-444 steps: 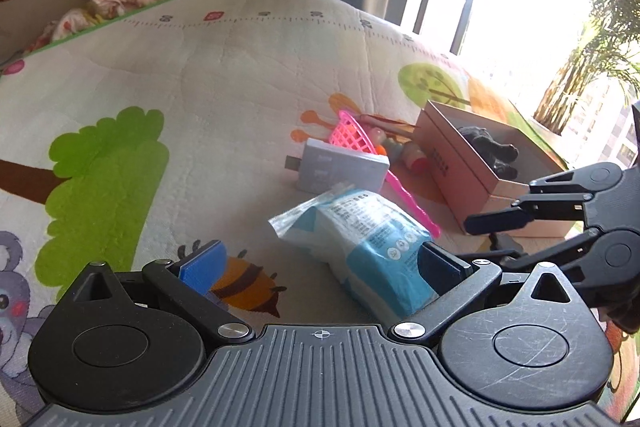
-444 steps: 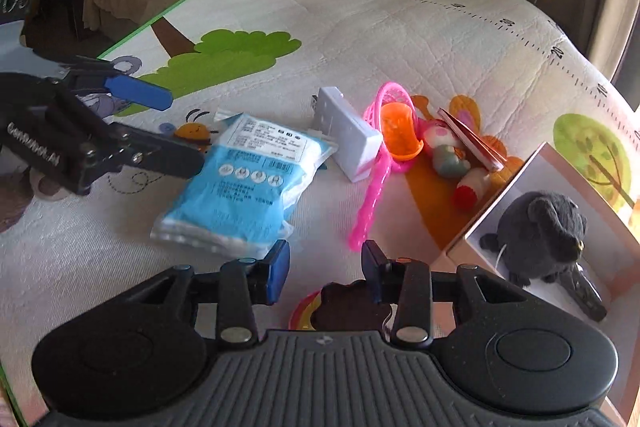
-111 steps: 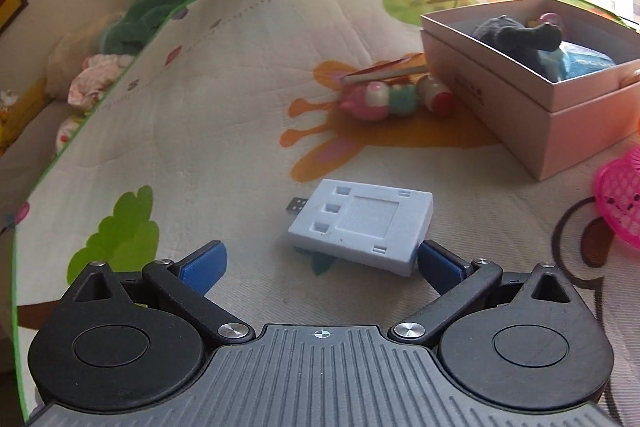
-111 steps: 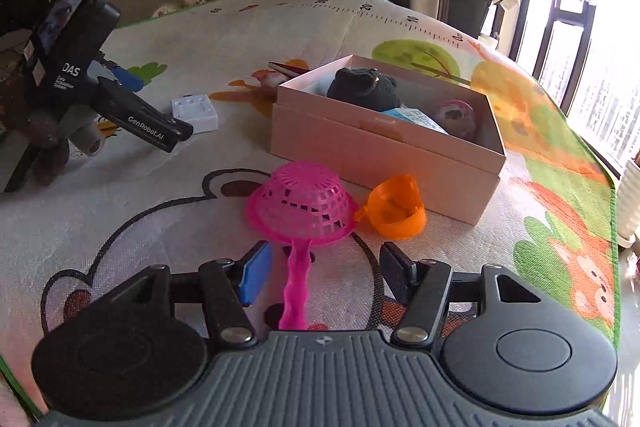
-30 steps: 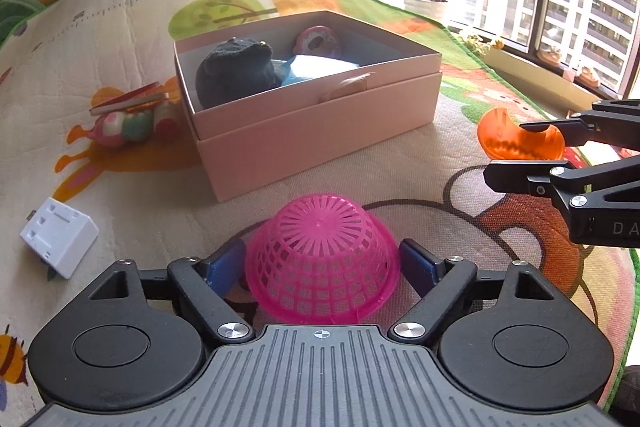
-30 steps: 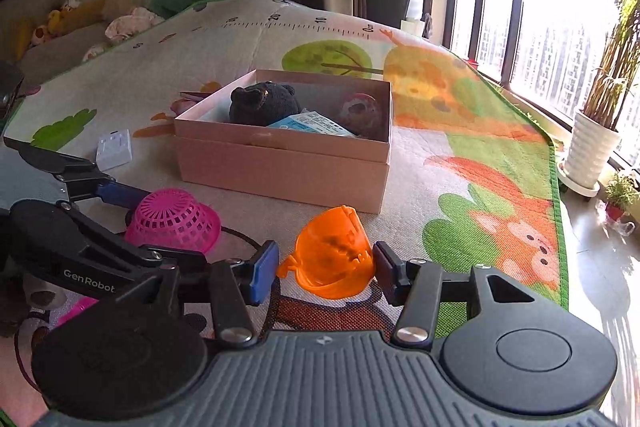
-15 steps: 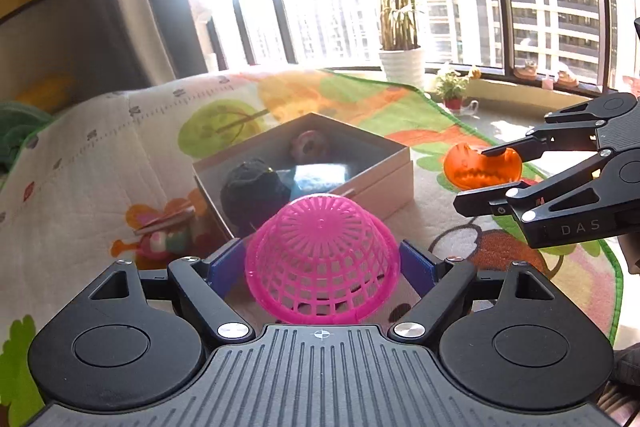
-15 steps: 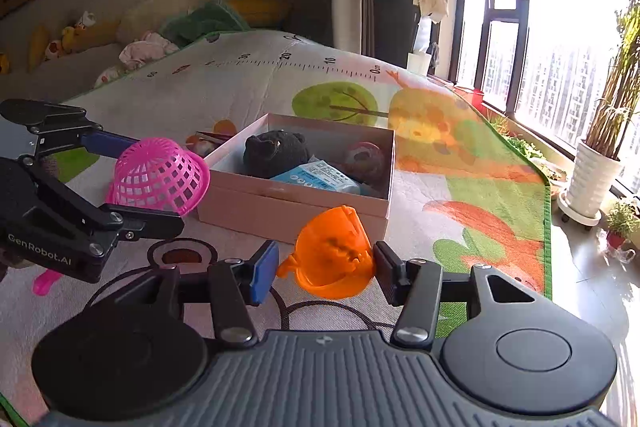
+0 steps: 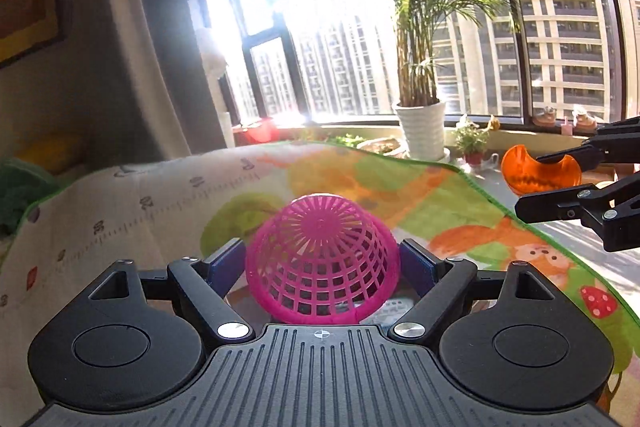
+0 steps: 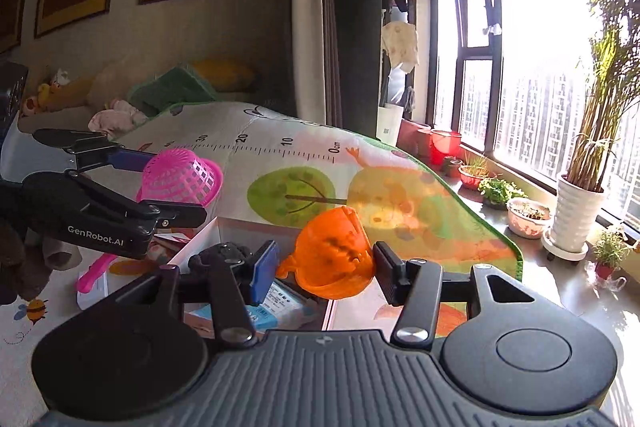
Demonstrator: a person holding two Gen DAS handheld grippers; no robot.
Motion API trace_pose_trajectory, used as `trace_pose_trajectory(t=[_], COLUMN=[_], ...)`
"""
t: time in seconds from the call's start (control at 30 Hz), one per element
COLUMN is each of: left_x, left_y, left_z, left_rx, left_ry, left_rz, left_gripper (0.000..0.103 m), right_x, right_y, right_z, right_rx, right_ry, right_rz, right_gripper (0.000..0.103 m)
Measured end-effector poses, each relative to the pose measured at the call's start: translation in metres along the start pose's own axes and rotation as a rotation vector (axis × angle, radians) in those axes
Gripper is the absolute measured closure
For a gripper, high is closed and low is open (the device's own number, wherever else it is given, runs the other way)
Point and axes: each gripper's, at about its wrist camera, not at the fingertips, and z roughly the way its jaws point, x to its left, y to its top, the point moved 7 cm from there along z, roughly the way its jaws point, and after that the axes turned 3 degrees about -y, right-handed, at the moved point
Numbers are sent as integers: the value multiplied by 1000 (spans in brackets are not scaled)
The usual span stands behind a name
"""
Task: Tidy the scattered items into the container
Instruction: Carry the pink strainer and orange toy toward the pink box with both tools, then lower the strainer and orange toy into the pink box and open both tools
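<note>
My left gripper point(image 9: 322, 259) is shut on the pink mesh strainer point(image 9: 322, 263), held dome-up high above the play mat; it also shows in the right wrist view point(image 10: 182, 177), its handle hanging down. My right gripper point(image 10: 326, 267) is shut on the orange toy scoop point(image 10: 332, 259), which also shows at the right of the left wrist view point(image 9: 538, 173). Below the right gripper lies the pink box point(image 10: 200, 237), holding a grey plush toy point(image 10: 224, 253) and a blue packet point(image 10: 280, 303). Most of the box is hidden by the grippers.
The printed play mat point(image 10: 304, 183) covers the floor. A white adapter block point(image 10: 94, 291) lies on the mat left of the box. Potted plants point(image 10: 576, 223) and small pots line the window sill at right. Cushions and soft toys point(image 10: 120, 107) lie at the far left.
Both grippers have risen and tilted up, carrying the strainer and the scoop from beside the box to above it. The box has dropped mostly out of the left wrist view.
</note>
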Motion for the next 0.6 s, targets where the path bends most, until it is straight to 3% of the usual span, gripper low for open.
trace_pose_trajectory(t=[0.2,0.37,0.5,0.6], left_x=[6,16,45,63], left_y=[1,-26,-42,-52], left_z=[51,84,75,46], left_rx=[-4,67,70,54], left_ry=[-48,-46,5,60], left_rz=[-11,-31,-99,-136], left_gripper=[15,7,6,3], right_x=[-8,-4,5,11], right_y=[20,24,22,18], right_z=[35,68,96,121], right_rx=[-20,13,61,111], right_ry=[-18,7,36,57], right_rz=[17,35,31,41], right_gripper=[51,51,51,51])
